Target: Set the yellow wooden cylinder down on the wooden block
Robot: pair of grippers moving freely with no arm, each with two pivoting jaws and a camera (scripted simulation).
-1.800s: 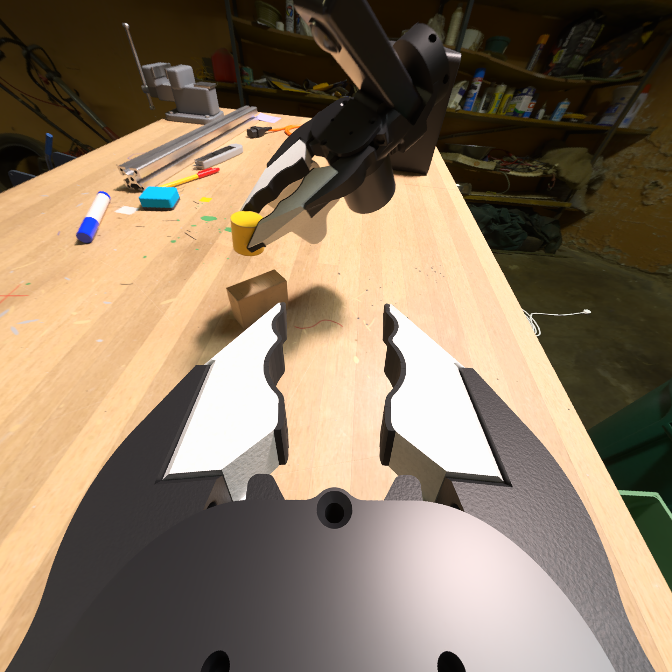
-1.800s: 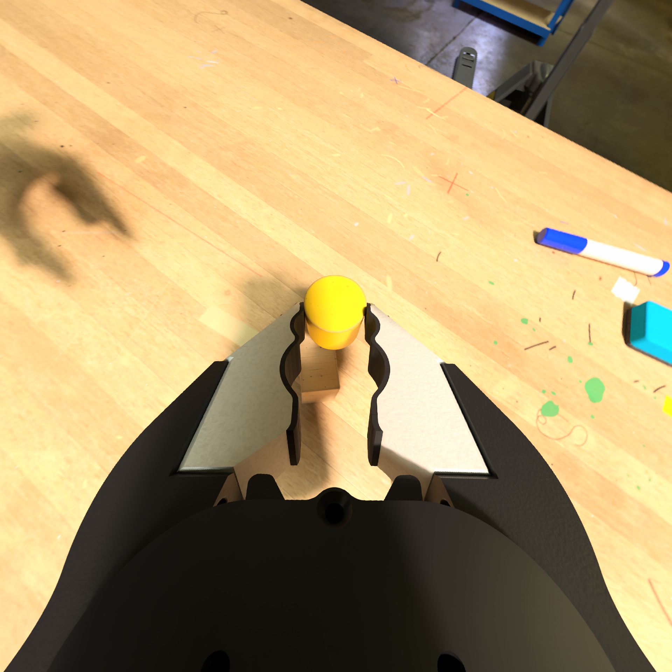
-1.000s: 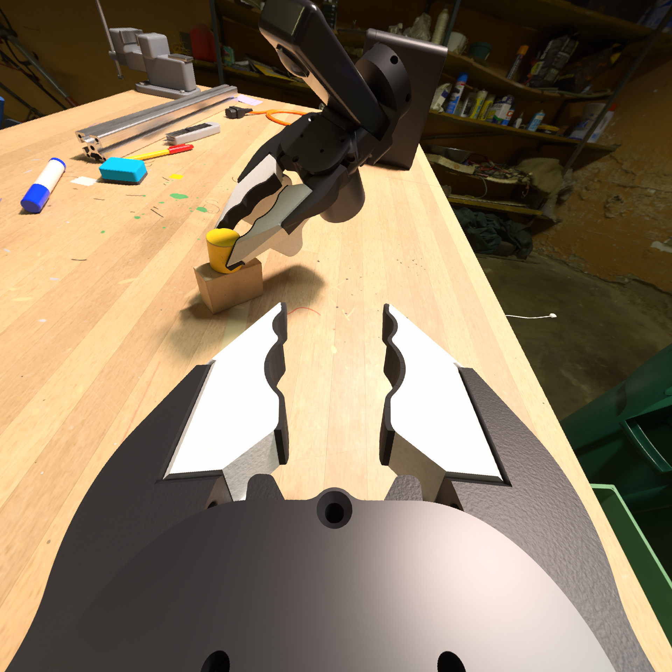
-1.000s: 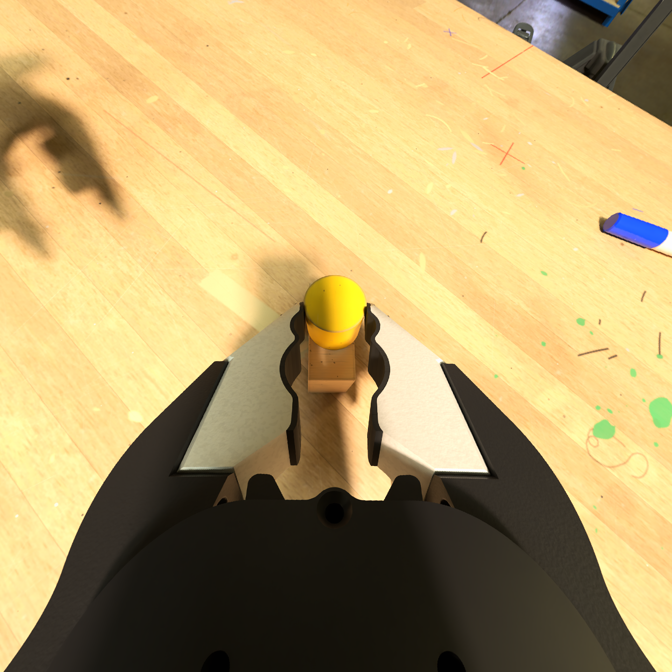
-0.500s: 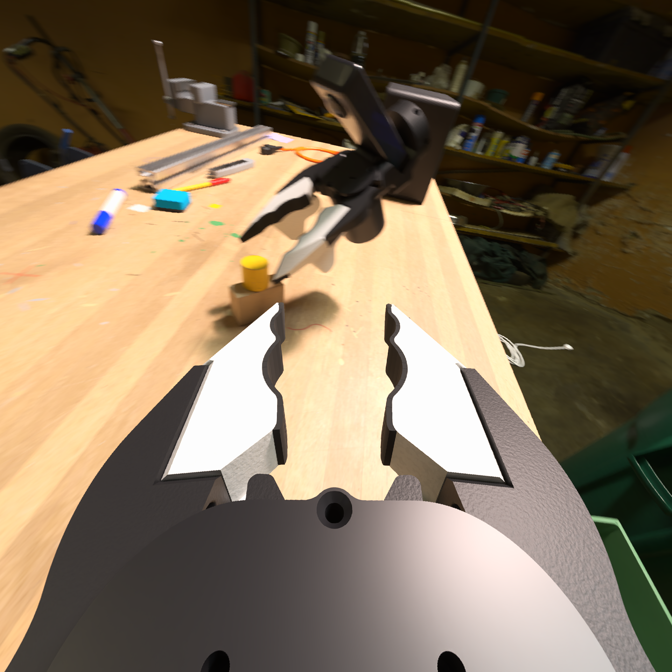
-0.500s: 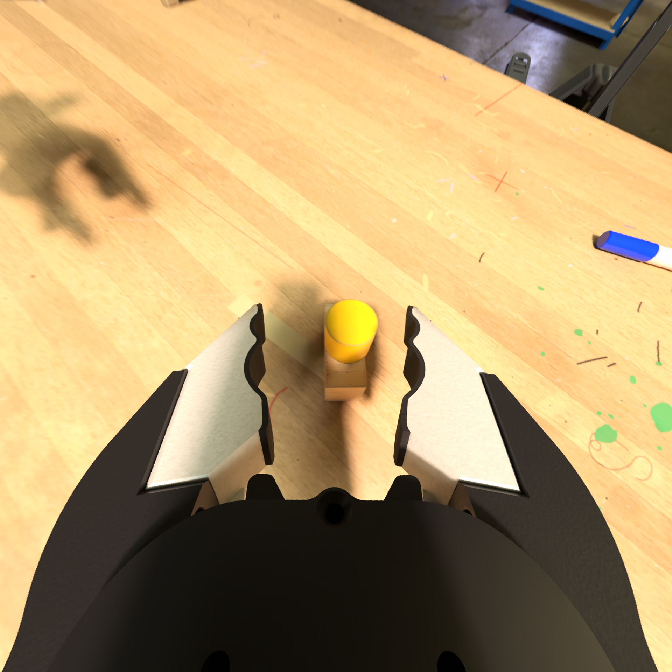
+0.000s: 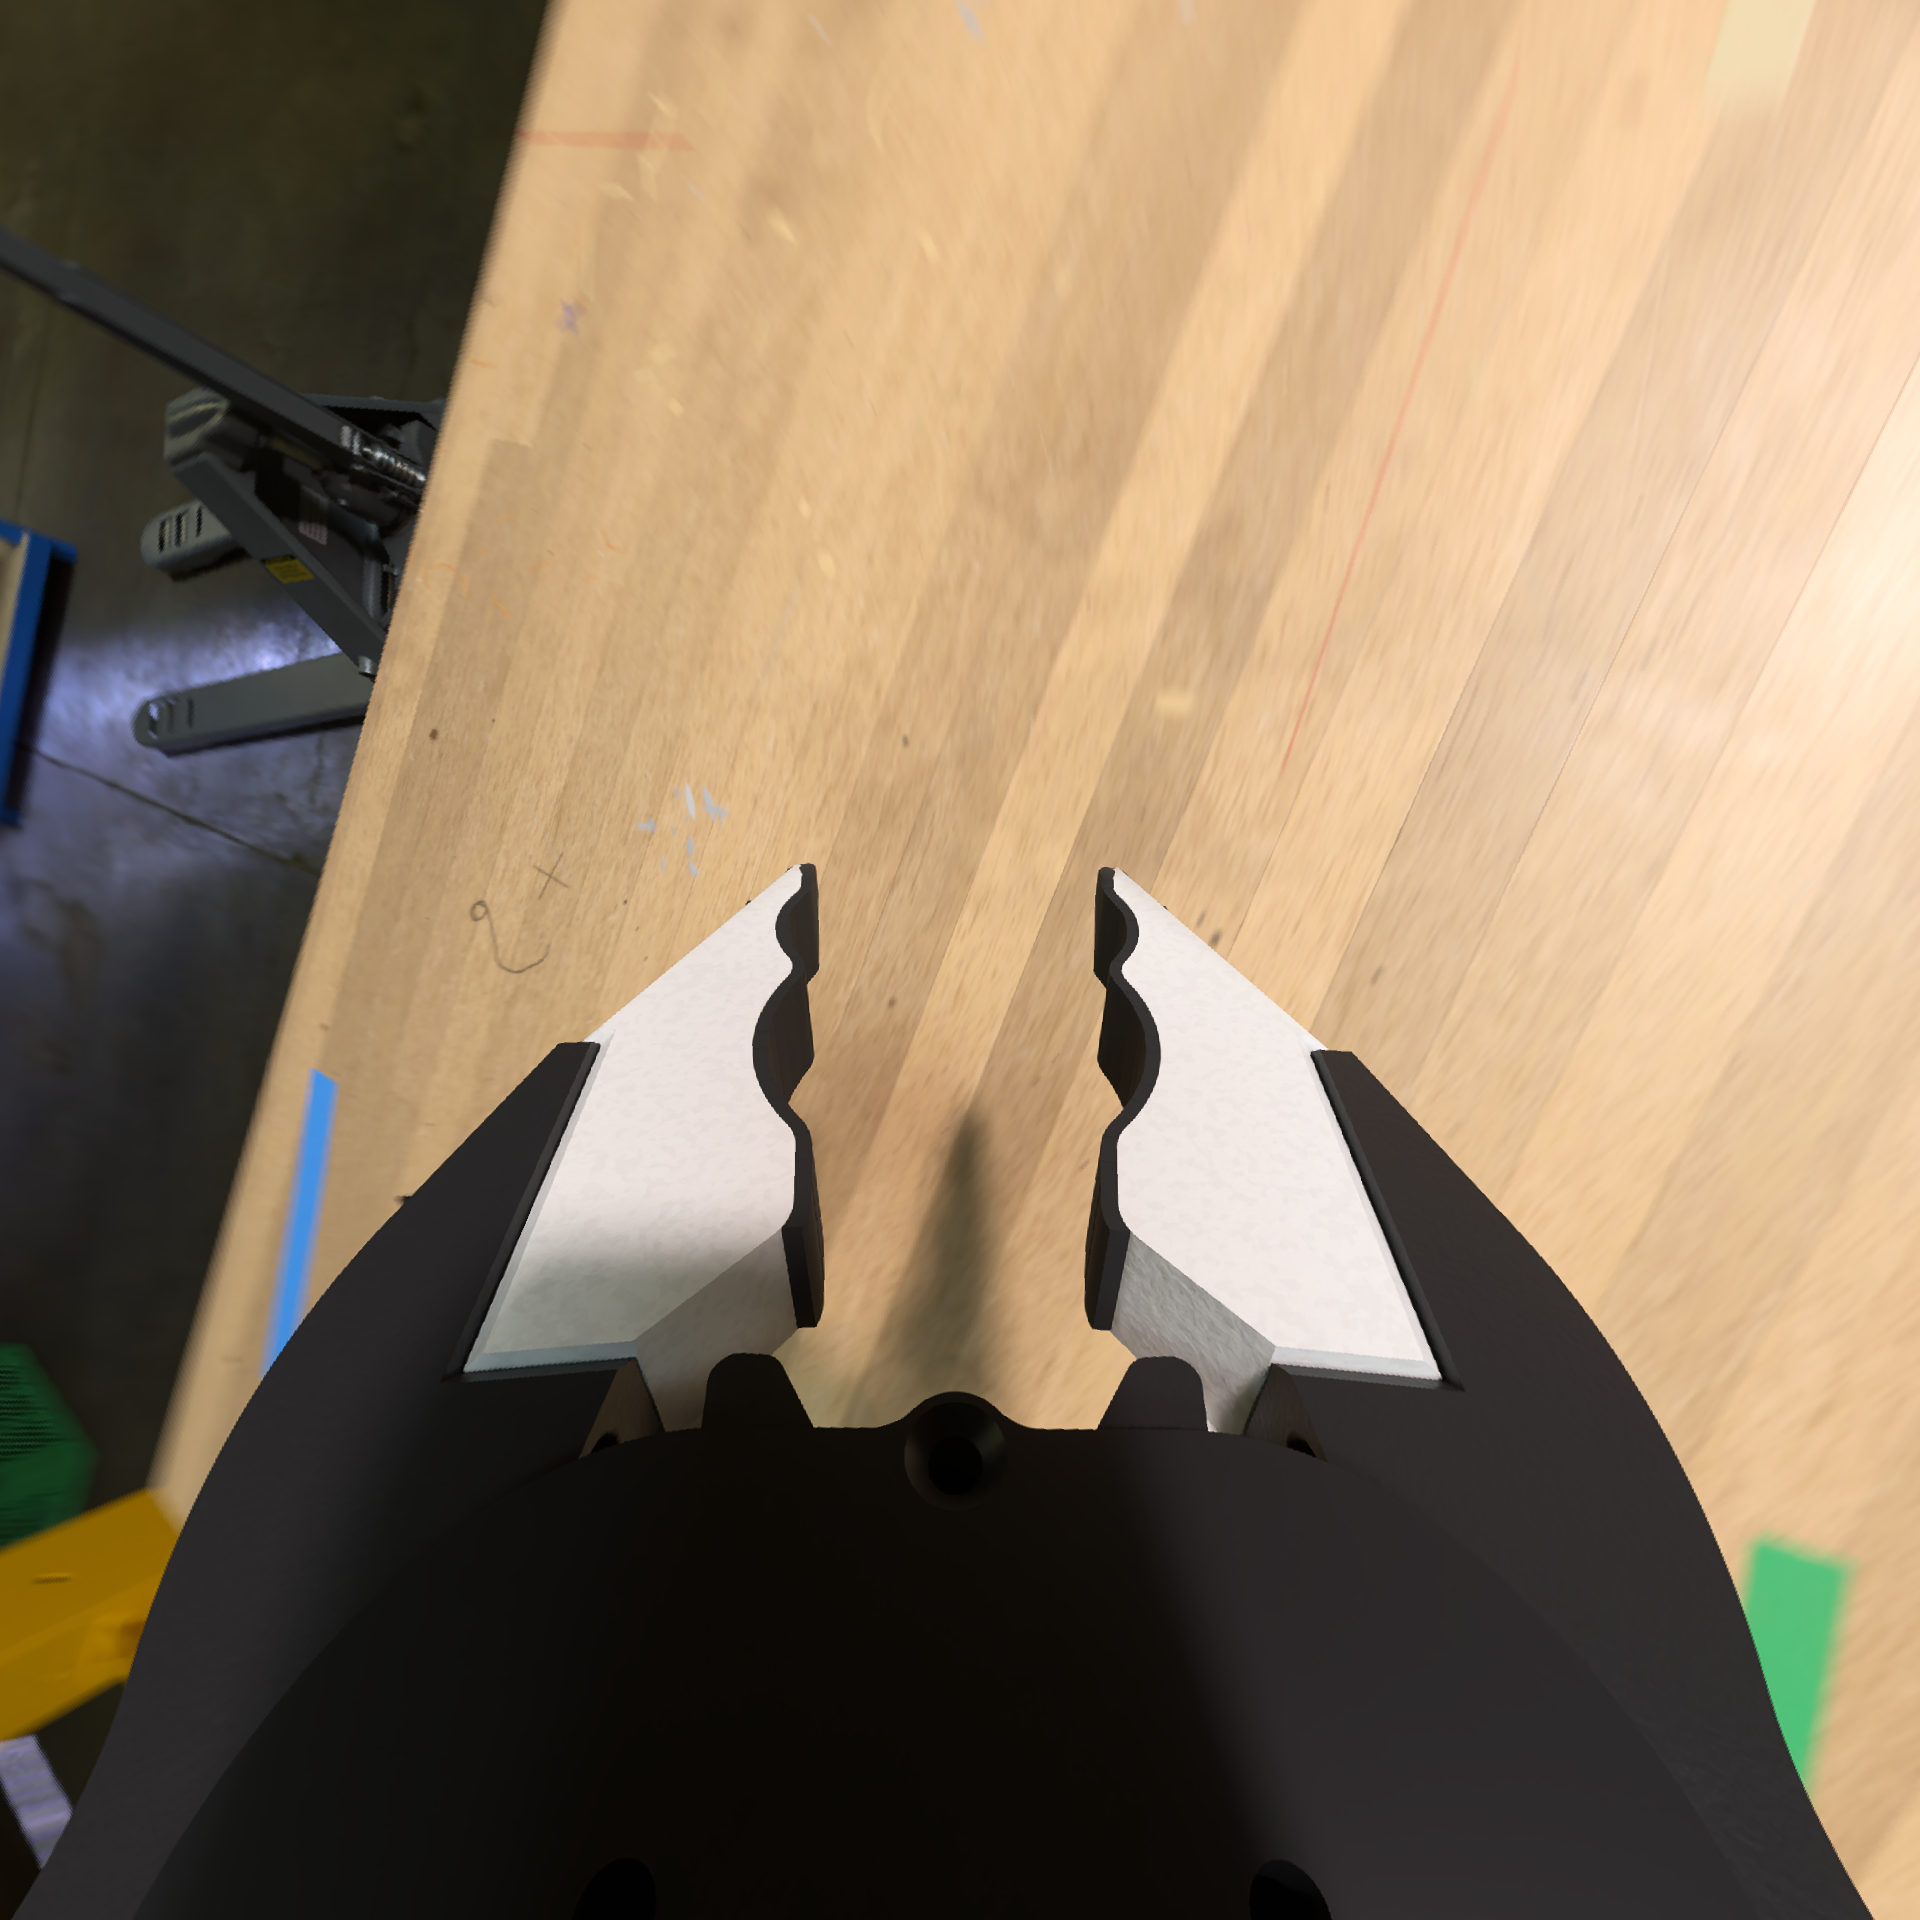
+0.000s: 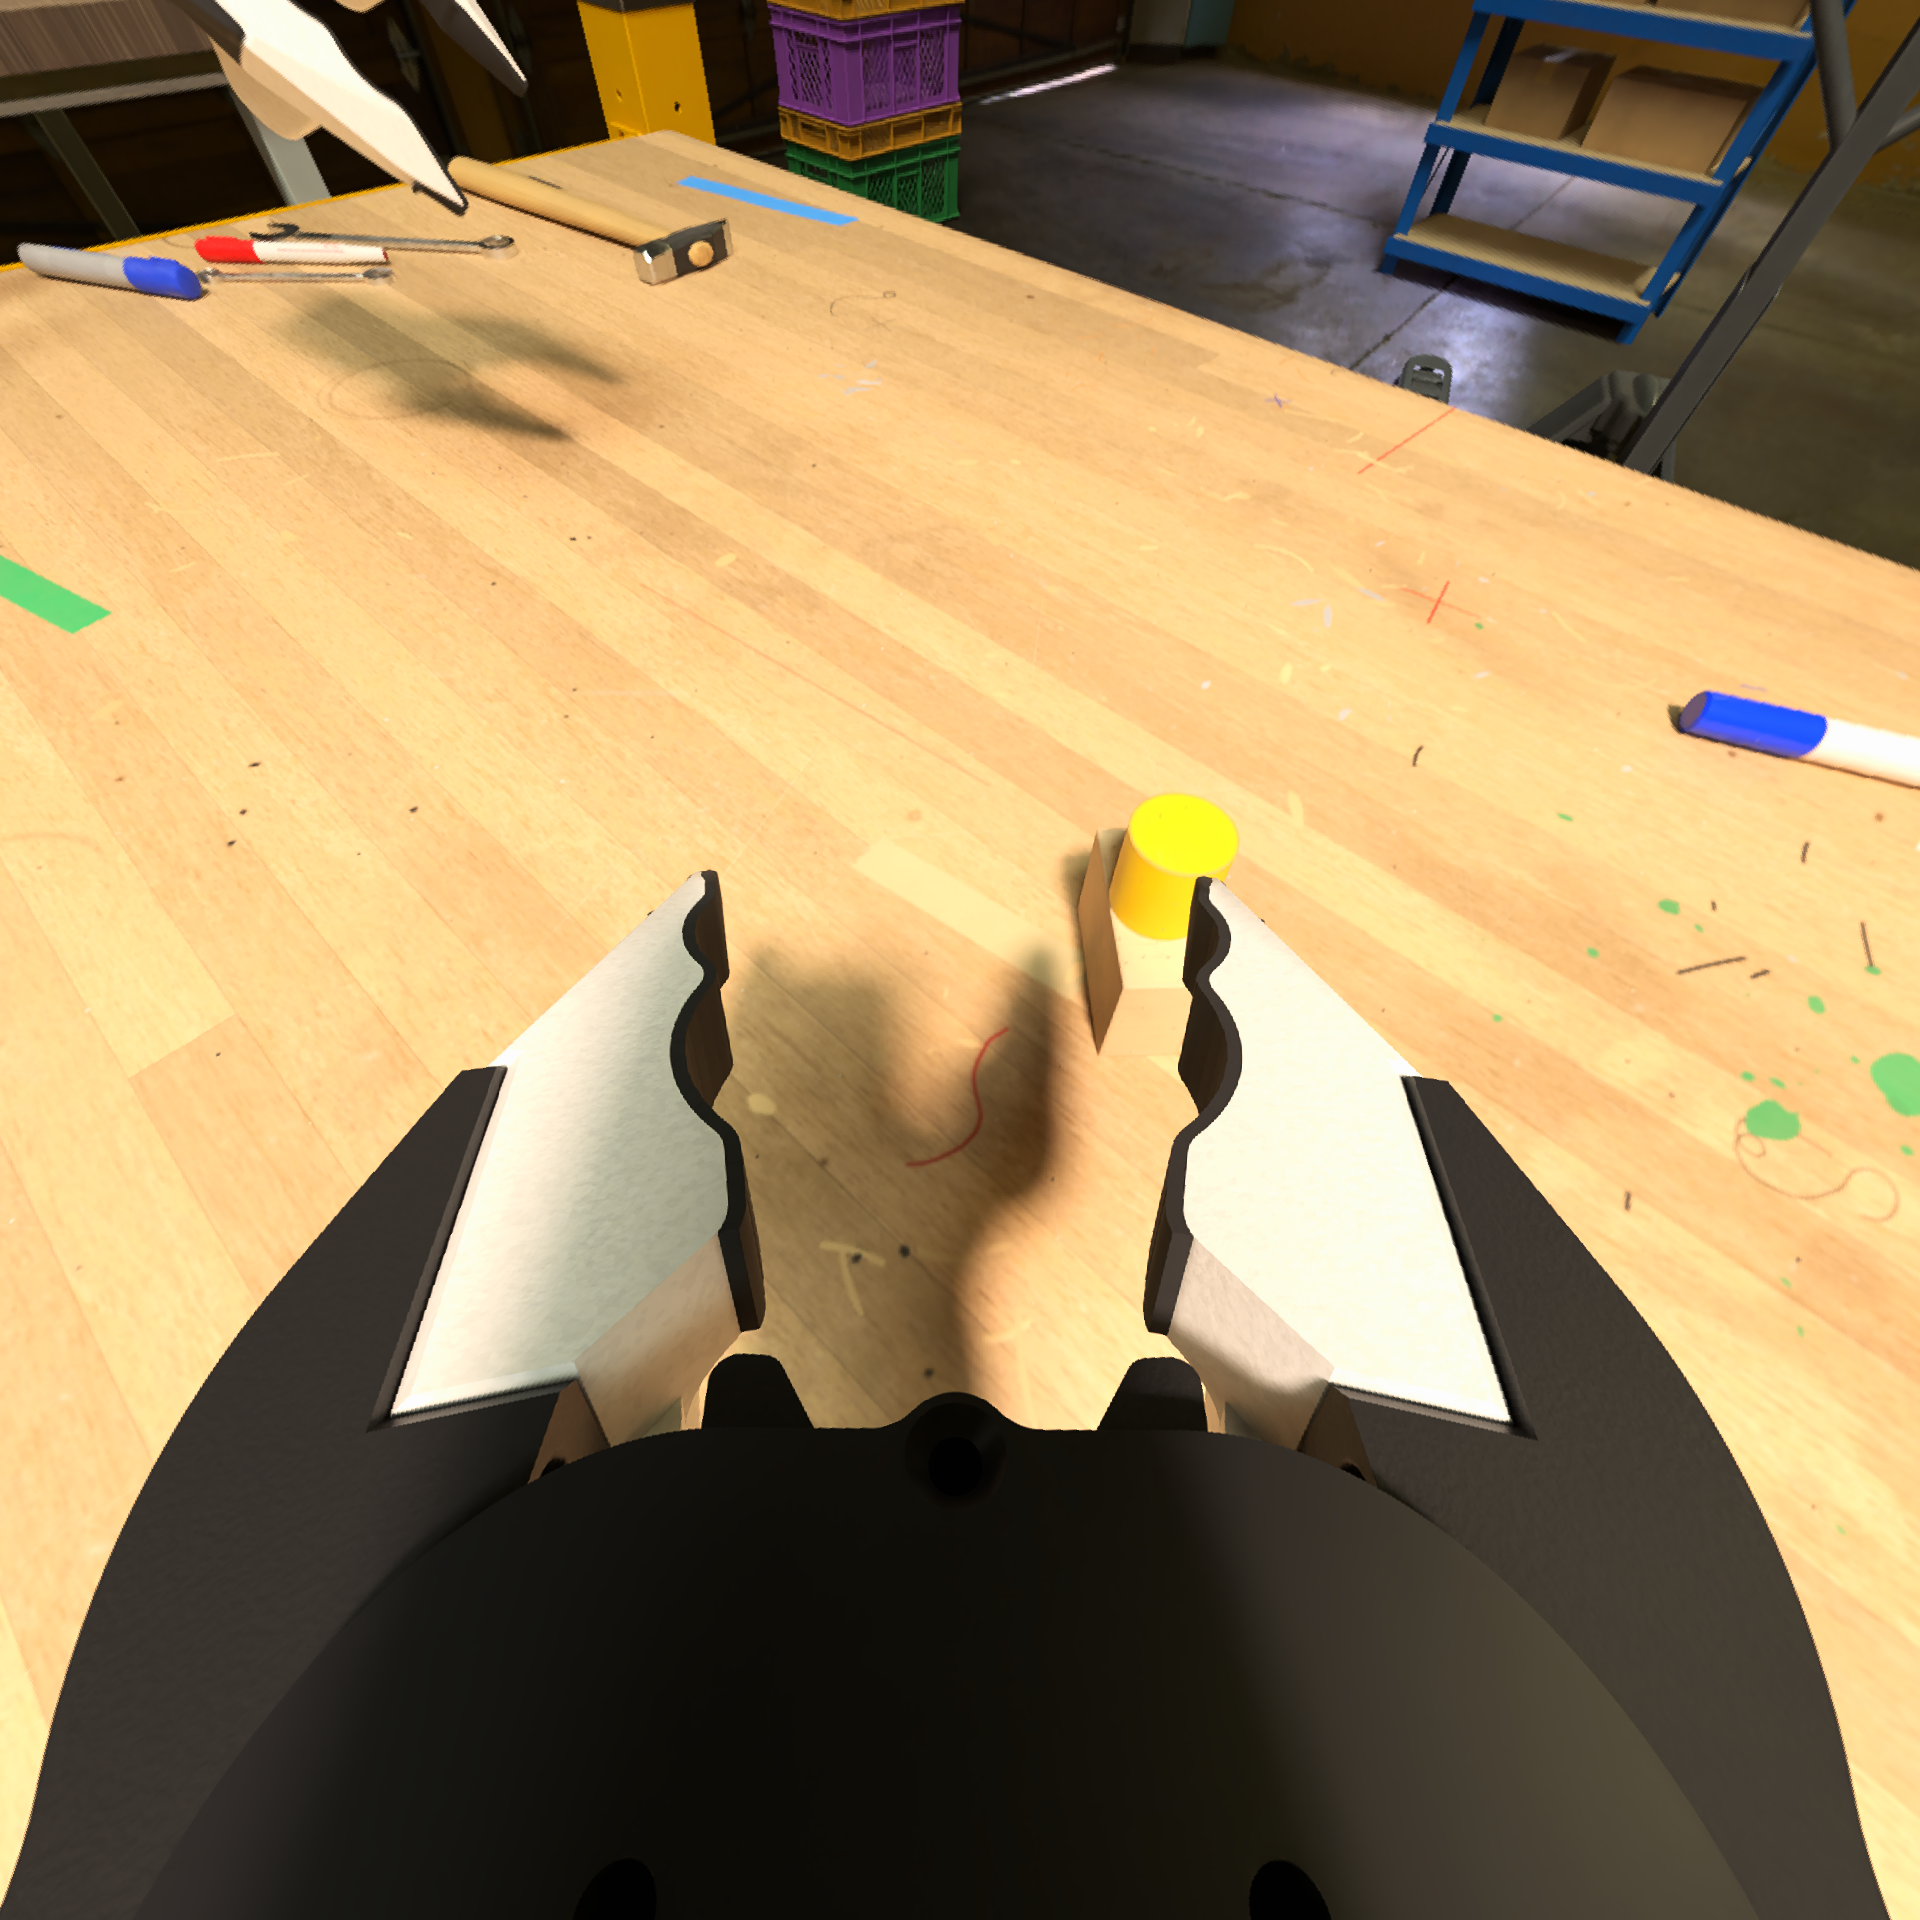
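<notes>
Well, the bench (image 8: 935, 540) fills nearly all of the right wrist view, and what a change on it: half a second ago the right claw (image 8: 951, 894) straddled the stack, and now it has backed away and swung off to the side, jaws spread wide with nothing between them. The left claw (image 7: 954, 883) has turned too, looking down at bare planks by the bench edge instead of at the action; its jaws stand moderately apart and empty, and its white fingers (image 8: 343, 104) poke into the upper left of the right view.

On to the block (image 8: 1127, 971), right of centre, partly hidden behind the right finger's tip. Sitting on its top face, upright, is the cylinder (image 8: 1169, 862), with nothing gripping it; whether the fingertip brushes it I cannot tell.

Smaller stuff: a hammer (image 8: 613, 223) and 2 markers (image 8: 114, 270) along the upper left, 1 blue-capped marker (image 8: 1803, 738) at the right edge.

So, 1 second ago it was clamped, now it stands free. My call: the placement is done, provided the retreat doesn't nudge it.
</notes>
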